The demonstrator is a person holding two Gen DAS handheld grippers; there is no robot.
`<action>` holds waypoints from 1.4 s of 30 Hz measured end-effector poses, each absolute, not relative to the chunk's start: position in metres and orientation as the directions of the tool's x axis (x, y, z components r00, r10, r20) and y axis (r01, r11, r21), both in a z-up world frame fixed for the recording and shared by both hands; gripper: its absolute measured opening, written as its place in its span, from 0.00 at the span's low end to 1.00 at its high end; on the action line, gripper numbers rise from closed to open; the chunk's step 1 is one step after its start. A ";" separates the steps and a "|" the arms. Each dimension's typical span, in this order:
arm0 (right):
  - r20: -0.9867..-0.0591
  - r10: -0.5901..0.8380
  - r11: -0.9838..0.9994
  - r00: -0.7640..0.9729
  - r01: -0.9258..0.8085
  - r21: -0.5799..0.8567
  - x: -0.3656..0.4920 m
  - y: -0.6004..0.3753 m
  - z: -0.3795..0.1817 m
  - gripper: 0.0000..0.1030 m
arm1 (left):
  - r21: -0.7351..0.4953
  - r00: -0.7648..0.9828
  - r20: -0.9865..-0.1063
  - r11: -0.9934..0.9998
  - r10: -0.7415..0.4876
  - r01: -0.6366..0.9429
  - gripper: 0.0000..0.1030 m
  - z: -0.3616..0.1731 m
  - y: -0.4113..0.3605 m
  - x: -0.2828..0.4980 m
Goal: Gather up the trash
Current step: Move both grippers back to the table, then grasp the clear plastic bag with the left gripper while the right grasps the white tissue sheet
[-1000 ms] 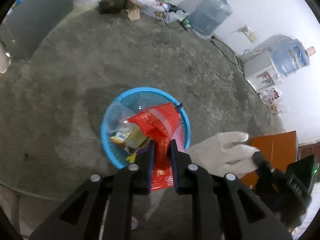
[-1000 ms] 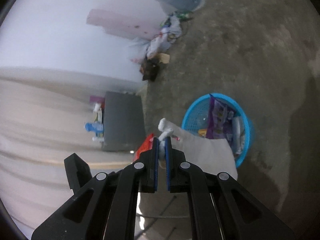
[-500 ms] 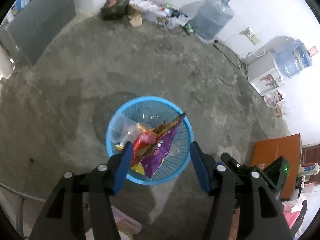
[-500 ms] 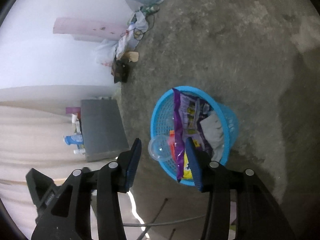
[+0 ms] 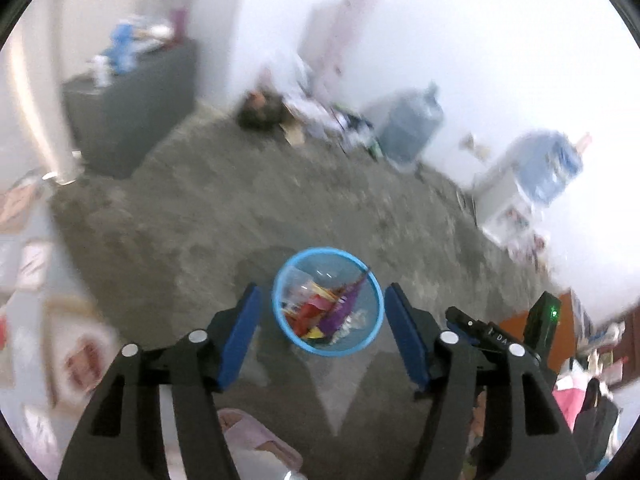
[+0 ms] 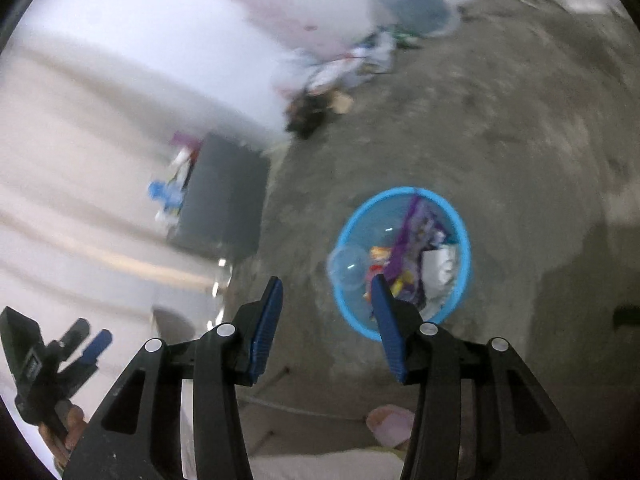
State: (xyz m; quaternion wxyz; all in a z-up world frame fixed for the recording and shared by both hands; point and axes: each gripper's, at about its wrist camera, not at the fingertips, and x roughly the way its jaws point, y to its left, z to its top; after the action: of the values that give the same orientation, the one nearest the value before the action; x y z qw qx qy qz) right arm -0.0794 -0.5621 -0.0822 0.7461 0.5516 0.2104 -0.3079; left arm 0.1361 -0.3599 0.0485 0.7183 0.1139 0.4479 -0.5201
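Fingers on the left gripper point(image 5: 322, 330) are spread wide with nothing between them, and the right gripper point(image 6: 326, 320) is wide open and empty too. Both hang high over the blue basket point(image 5: 280, 284), which sits on the gray floor point(image 5: 240, 208) and holds the trash: a purple wrapper point(image 6: 414, 236), a red wrapper point(image 5: 306, 312), white crumpled paper point(image 6: 440, 266) and a clear cup point(image 6: 347, 266). The purple wrapper sticks up past the rim and the cup leans right at the edge, so a bump could make them fall out. More mess lies by the far wall near a big water jug point(image 5: 412, 128). Both views are blurry, so a fast reach could miss or knock the basket over.
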 end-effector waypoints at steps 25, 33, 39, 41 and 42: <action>-0.683 0.204 0.816 0.702 0.263 0.514 0.116 -0.357 -0.005 0.49 | -0.245 0.500 -0.733 0.865 -0.461 0.438 0.71 -0.010 -0.021 0.159; -0.780 0.192 0.926 0.596 0.152 0.345 0.146 -0.304 -0.023 0.54 | -0.165 0.465 -0.797 0.880 -0.385 0.445 0.72 -0.052 -0.038 0.183; -0.828 0.104 0.972 0.551 0.120 0.202 0.156 -0.292 -0.035 0.55 | -0.085 0.457 -0.828 0.878 -0.325 0.471 0.73 -0.072 -0.054 0.192; -0.837 0.100 0.975 0.537 0.116 0.191 0.158 -0.292 -0.040 0.55 | -0.024 0.491 -0.822 0.878 -0.290 0.478 0.73 -0.075 -0.058 0.190; -0.839 0.108 0.974 0.534 0.114 0.198 0.157 -0.293 -0.042 0.55 | -0.004 0.500 -0.819 0.875 -0.280 0.484 0.73 -0.076 -0.060 0.191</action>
State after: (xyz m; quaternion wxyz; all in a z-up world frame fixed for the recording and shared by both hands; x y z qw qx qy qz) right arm 0.1573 -0.2930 -0.0419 0.8681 0.1148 0.4829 -0.0018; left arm 0.1908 -0.0600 -0.0763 0.8585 0.1139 0.4477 -0.2226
